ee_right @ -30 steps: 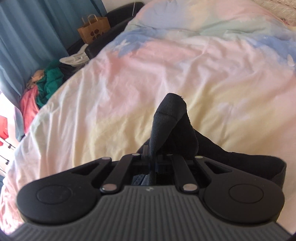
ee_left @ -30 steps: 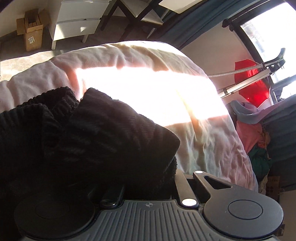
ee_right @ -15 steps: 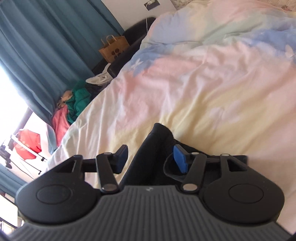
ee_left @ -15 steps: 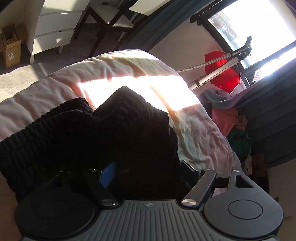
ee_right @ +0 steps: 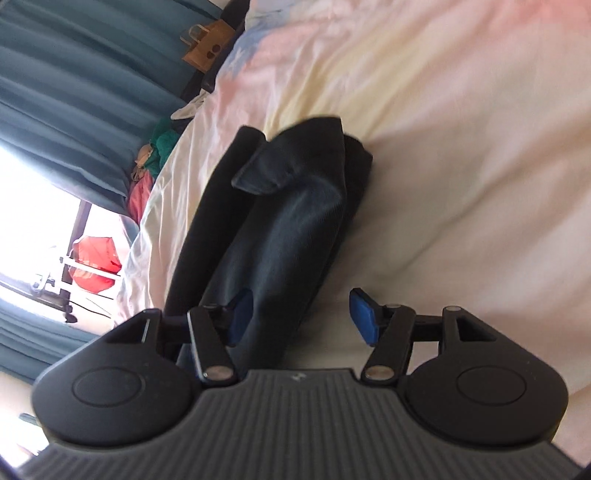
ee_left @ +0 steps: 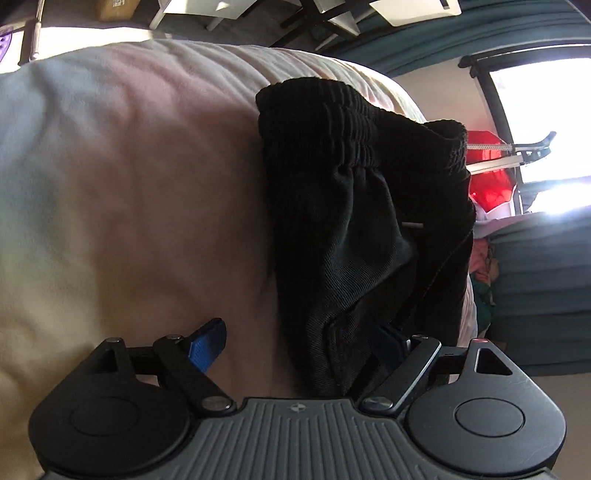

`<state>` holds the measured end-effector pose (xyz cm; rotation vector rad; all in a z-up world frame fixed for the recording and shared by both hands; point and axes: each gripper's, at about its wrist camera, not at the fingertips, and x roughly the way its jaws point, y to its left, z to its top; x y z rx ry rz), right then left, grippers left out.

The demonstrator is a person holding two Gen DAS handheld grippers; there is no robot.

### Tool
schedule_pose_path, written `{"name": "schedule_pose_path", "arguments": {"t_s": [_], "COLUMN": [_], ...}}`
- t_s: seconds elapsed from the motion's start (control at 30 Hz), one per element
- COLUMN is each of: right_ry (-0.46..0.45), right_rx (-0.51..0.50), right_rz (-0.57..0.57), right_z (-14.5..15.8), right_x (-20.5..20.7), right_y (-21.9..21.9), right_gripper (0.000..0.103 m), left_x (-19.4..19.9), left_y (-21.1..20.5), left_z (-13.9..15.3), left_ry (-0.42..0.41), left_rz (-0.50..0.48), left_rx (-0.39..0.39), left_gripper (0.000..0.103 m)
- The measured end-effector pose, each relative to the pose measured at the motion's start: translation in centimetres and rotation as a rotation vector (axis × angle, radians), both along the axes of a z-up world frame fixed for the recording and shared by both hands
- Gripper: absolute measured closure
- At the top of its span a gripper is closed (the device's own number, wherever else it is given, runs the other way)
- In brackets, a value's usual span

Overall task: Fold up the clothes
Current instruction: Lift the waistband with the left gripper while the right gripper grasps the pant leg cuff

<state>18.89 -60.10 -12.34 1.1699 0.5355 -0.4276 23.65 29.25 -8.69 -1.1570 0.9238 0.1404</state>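
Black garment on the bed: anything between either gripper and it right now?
Nothing visible. The black garment lies on the pastel duvet, its cloth already between the open jaws of the left gripper and right gripper, which have just been opening.

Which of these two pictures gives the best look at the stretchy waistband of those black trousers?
The left wrist view: the ribbed waistband fills the middle, sharp and well lit. The right wrist view shows only smooth, folded dark cloth, no waistband.

Each camera rides on its own gripper, looking forward and down along the fingers, close above the bed [ee_left: 129, 184]. The left view faces the far chairs [ee_left: 325, 14] and window; the right faces the curtain [ee_right: 74, 92]. Both share the black garment [ee_left: 351, 229] and red cloth [ee_right: 96, 264].
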Motion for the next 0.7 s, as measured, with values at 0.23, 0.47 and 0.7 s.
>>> {"name": "schedule_pose_path", "arguments": {"t_s": [0.23, 0.47, 0.7], "right_ry": [-0.136, -0.088, -0.127], "right_rx": [-0.056, -0.168, -0.209], "right_rz": [-0.052, -0.114, -0.092], "right_z": [-2.7, -0.6, 4.5], "right_x": [4.3, 7.2, 5.2], "right_y": [0.2, 1.0, 2.7], "right_gripper": [0.042, 0.088, 0.09], "left_x": [5.1, 7.8, 6.7], "left_y": [-2.2, -1.6, -0.7], "left_z": [-1.3, -0.1, 6.1], "left_ry": [-0.167, -0.195, -0.245], "left_rz": [0.019, 0.125, 0.105], "left_rx": [0.086, 0.075, 0.125], "left_gripper": [0.04, 0.086, 0.09]}}
